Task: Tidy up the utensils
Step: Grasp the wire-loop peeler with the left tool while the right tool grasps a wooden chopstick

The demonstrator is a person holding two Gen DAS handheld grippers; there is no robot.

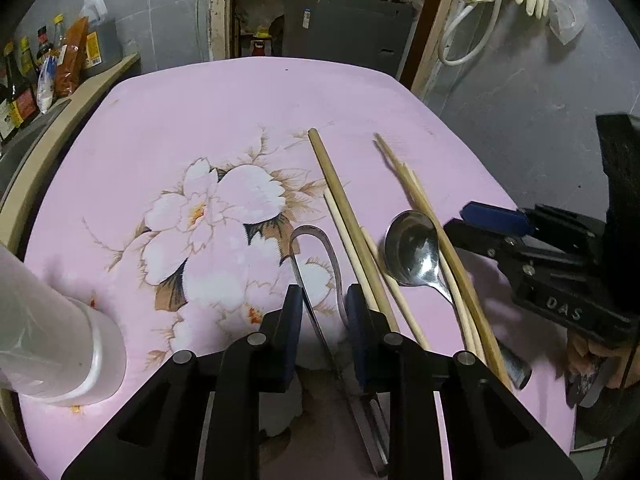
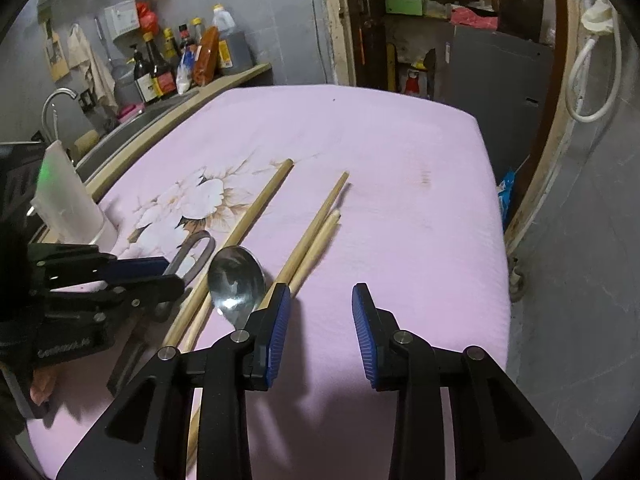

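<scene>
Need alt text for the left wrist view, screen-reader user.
The left gripper straddles steel tongs lying on a pink floral tablecloth, jaws not visibly closed on them. To the right lie wooden chopsticks and a metal spoon, with the right gripper at the edge.

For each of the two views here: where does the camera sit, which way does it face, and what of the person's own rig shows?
Left wrist view: on the left gripper, facing forward across the pink tablecloth; metal tongs lie between its open fingers; the right gripper enters from the right.
Right wrist view: on the right gripper, open, facing forward over bare cloth beside the chopsticks; the left gripper enters from the left.
Shared: spoon, tongs, chopsticks, white container, sauce bottles.
</scene>
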